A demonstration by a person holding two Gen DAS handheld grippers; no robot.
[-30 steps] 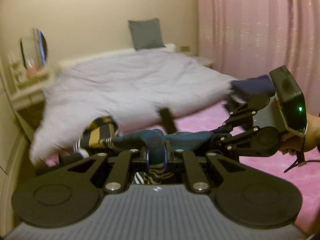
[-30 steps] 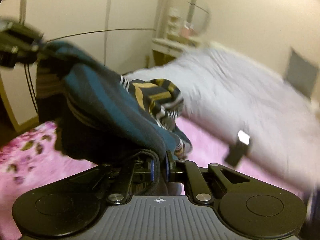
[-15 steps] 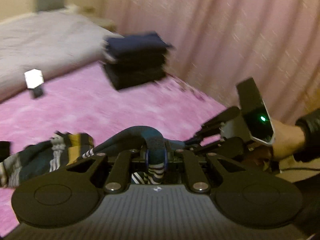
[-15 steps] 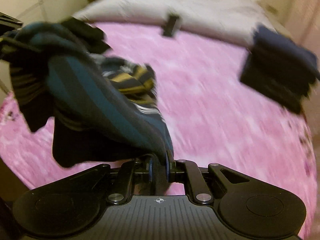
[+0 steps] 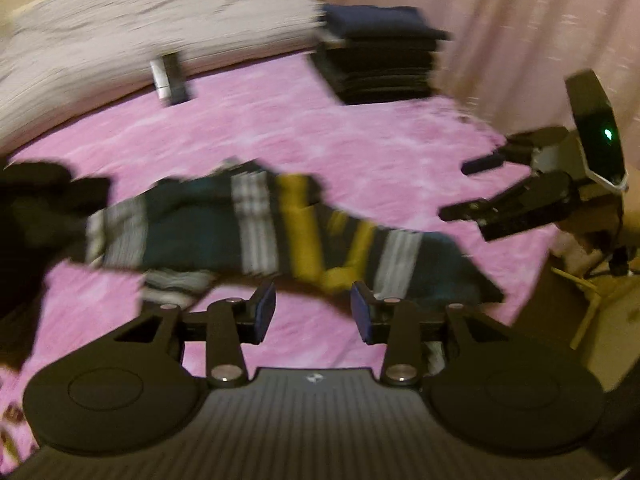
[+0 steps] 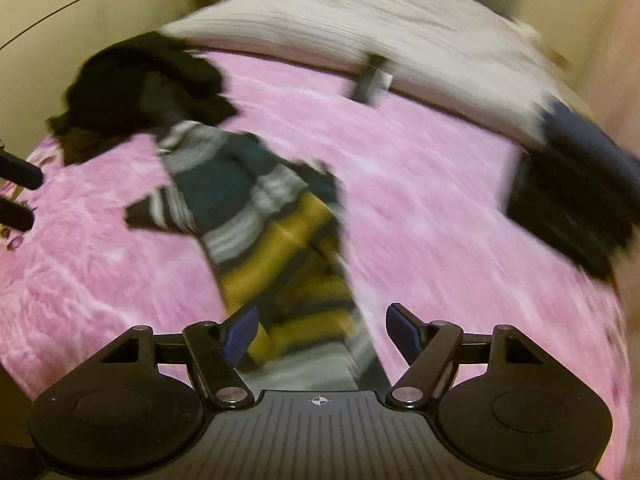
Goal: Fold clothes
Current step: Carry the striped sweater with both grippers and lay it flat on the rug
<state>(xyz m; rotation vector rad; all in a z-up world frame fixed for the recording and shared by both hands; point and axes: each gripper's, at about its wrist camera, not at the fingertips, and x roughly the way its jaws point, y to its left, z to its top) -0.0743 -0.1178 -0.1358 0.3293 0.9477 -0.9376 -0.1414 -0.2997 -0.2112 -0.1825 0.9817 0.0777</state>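
A striped garment (image 5: 260, 232), teal with grey and yellow bands, lies stretched across the pink blanket (image 5: 360, 140), blurred by motion. My left gripper (image 5: 313, 312) sits just short of its near edge. Its jaws are opening and only blanket shows between the blue pads (image 5: 264, 312). In the right wrist view the striped garment (image 6: 248, 208) runs toward my right gripper (image 6: 322, 332). Those jaws are opening wide; the yellow end lies between the pads (image 6: 404, 332), which do not press on it. The right gripper (image 5: 480, 188) also shows open in the left view.
A stack of folded dark clothes (image 5: 380, 56) stands at the far right of the bed, and an unfolded dark heap (image 5: 36, 208) lies at the left. A grey duvet (image 5: 140, 32) covers the far end, with a small black and white object (image 5: 170, 78) at its edge. Pink curtain on the right.
Both grippers were shut on the striped garment and held it up; both now stand apart and the garment lies on the pink blanket. Both hands have dropped toward the bed.
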